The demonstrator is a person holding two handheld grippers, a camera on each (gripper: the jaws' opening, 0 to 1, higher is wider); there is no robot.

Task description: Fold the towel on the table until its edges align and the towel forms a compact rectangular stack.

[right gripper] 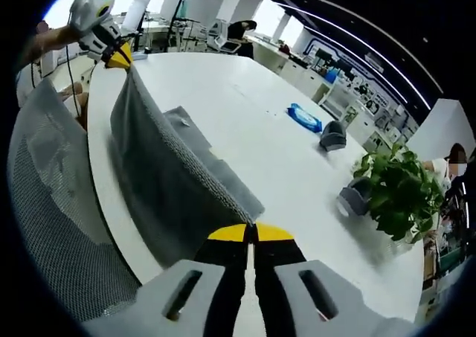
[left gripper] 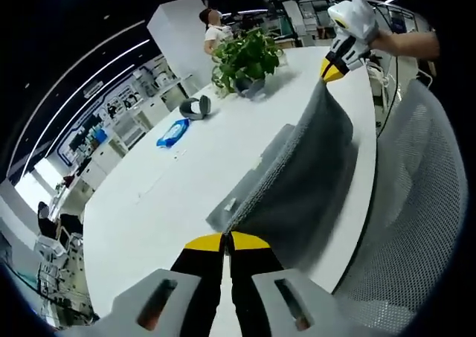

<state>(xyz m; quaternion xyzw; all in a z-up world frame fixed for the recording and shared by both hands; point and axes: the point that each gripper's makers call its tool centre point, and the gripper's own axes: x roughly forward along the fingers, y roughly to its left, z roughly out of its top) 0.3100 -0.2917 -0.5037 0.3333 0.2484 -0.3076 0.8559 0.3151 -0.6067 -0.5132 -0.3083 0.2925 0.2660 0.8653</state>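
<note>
A grey towel (left gripper: 305, 166) hangs stretched above the white table (left gripper: 186, 181), held up at two corners and drooping over the table's near edge. My left gripper (left gripper: 227, 242) is shut on one corner, its yellow-tipped jaws pressed together. At the far end, my right gripper (left gripper: 332, 71) pinches the other corner. In the right gripper view the same towel (right gripper: 175, 177) runs from my right gripper (right gripper: 251, 234), shut on its corner, to the left gripper (right gripper: 119, 58) at the upper left. Part of the towel lies bunched on the table behind the raised edge.
A potted green plant (left gripper: 245, 60) stands at the table's far end, with a grey round object (left gripper: 195, 108) and a blue packet (left gripper: 172, 134) nearby. A grey mesh chair (left gripper: 416, 203) stands close against the table's near side. A person (left gripper: 213, 28) stands beyond the plant.
</note>
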